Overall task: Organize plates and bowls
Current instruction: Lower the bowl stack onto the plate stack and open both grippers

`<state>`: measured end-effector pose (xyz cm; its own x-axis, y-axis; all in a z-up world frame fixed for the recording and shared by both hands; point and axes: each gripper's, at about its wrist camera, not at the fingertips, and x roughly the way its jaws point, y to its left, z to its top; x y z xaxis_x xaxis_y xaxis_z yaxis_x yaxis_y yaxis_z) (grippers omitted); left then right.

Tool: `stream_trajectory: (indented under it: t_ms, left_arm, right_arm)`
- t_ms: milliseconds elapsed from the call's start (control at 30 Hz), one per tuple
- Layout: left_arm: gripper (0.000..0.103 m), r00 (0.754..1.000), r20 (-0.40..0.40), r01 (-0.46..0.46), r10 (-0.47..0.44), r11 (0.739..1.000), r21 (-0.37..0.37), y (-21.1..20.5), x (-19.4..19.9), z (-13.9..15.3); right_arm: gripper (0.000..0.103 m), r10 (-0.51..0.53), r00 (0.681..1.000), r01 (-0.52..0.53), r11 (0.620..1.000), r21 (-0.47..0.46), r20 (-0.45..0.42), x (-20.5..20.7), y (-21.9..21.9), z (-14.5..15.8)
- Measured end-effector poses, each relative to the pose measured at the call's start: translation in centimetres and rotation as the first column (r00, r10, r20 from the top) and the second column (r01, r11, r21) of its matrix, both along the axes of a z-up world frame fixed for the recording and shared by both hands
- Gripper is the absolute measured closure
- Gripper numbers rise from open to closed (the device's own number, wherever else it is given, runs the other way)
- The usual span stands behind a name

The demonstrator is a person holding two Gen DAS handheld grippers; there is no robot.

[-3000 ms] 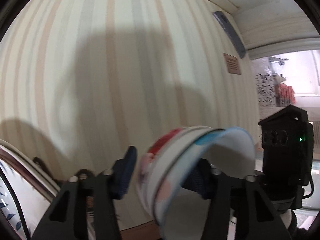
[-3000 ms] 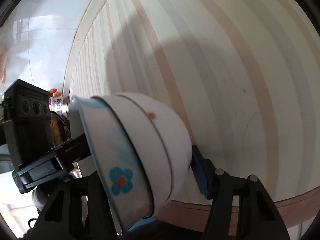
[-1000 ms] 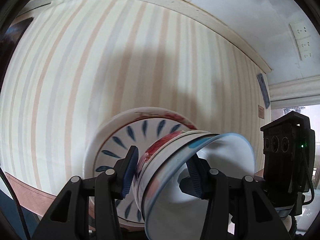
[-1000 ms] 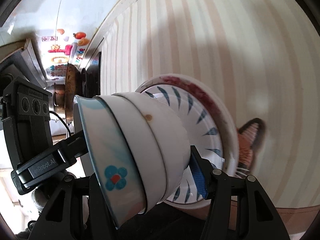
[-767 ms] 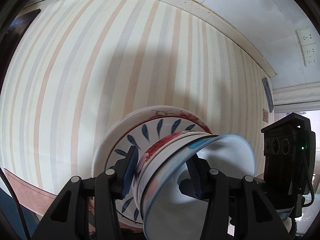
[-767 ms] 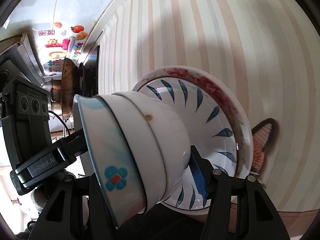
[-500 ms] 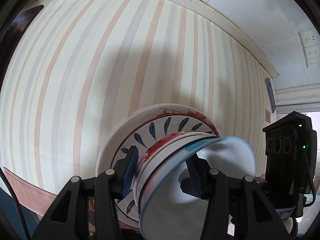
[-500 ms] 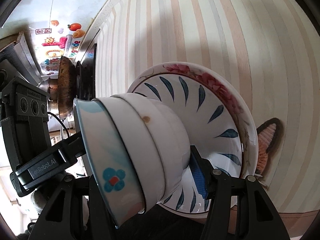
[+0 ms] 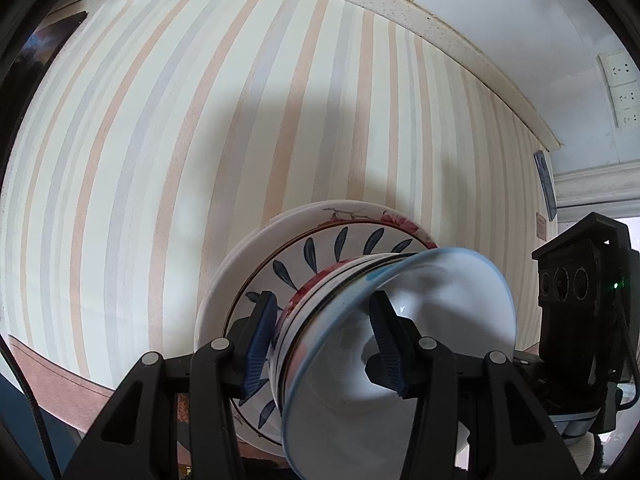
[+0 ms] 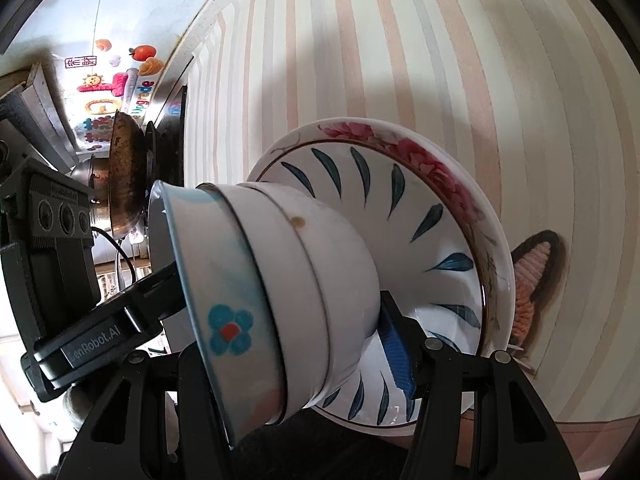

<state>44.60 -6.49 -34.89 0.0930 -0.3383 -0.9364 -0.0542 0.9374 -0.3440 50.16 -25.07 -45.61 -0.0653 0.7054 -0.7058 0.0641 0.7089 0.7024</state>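
Note:
A stack of nested bowls [image 9: 400, 340], blue-rimmed on the outside with a blue flower mark [image 10: 230, 330], is held on its side between both grippers. My left gripper [image 9: 322, 340] is shut on the stack's rim, one blue pad outside and one inside. Opposite it, my right gripper [image 10: 292, 356] is shut on the same stack. Just behind the bowls lies a pile of plates [image 9: 248, 272], the top one with blue leaves and a red-flowered rim [image 10: 420, 208]. The bowls' base is close to the top plate; I cannot tell whether they touch.
The plates rest on a counter with pastel stripes [image 9: 160, 140]. An orange woven item [image 10: 532, 280] lies beside the plates. A dark wok [image 10: 124, 176] sits on a stove at the far end. Wall sockets [image 9: 620, 88] are on the tiled wall.
The bowl stack, held by both grippers, has moved from over bare counter to over the plate pile. It has drawn closer to the top plate in the last second.

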Motion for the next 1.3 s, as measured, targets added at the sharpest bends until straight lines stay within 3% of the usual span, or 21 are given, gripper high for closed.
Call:
stream_trajectory:
  t_ms: [267,500,700,833,900,933,967,1033,1300]
  left_arm:
    - [0.058,0.999,0.051,0.013,-0.014,0.999,0.033,0.1,-0.5,1.5]
    - [0.057,0.987,0.15,0.031,-0.052,0.99,0.139,0.0,-1.7,4.3]
    - [0.057,0.977,0.206,0.02,-0.057,0.984,0.175,0.4,-3.4,6.3]
    - [0.048,0.966,0.249,0.028,-0.07,0.985,0.169,0.9,-4.7,8.2]
    - [0.032,0.954,0.286,0.031,-0.088,0.98,0.197,1.0,-5.5,9.3]
    - [0.017,0.949,0.301,0.029,-0.091,0.978,0.207,1.1,-5.8,9.7]
    - [0.01,0.943,0.32,0.02,-0.091,0.975,0.219,1.2,-6.1,10.3]
    - [0.01,0.927,0.362,0.004,-0.099,0.967,0.255,1.2,-7.2,11.6]
    - [0.006,0.877,0.475,-0.063,-0.074,0.962,0.267,1.4,-10.9,15.4]
  right_arm:
    - [0.043,-0.024,1.0,0.025,0.999,-0.033,0.013,-0.5,-0.7,0.5]
    - [0.042,-0.042,0.991,0.059,0.99,-0.129,0.125,-1.5,-2.3,4.7]
    - [0.018,-0.043,0.97,0.104,0.963,-0.249,0.238,-3.6,-2.7,8.9]
    - [0.012,-0.082,0.938,0.186,0.939,-0.289,0.338,-5.9,-3.3,12.1]
    - [0.008,-0.099,0.916,0.23,0.924,-0.305,0.389,-6.9,-3.6,13.7]
    - [0.005,-0.101,0.904,0.248,0.915,-0.317,0.415,-7.3,-3.4,14.3]
    - [0.004,-0.098,0.892,0.265,0.904,-0.334,0.442,-7.7,-3.2,15.0]
    - [0.002,-0.087,0.864,0.302,0.877,-0.373,0.495,-8.8,-3.2,16.5]
    - [0.002,-0.046,0.823,0.336,0.842,-0.421,0.566,-13.1,-2.8,20.4]
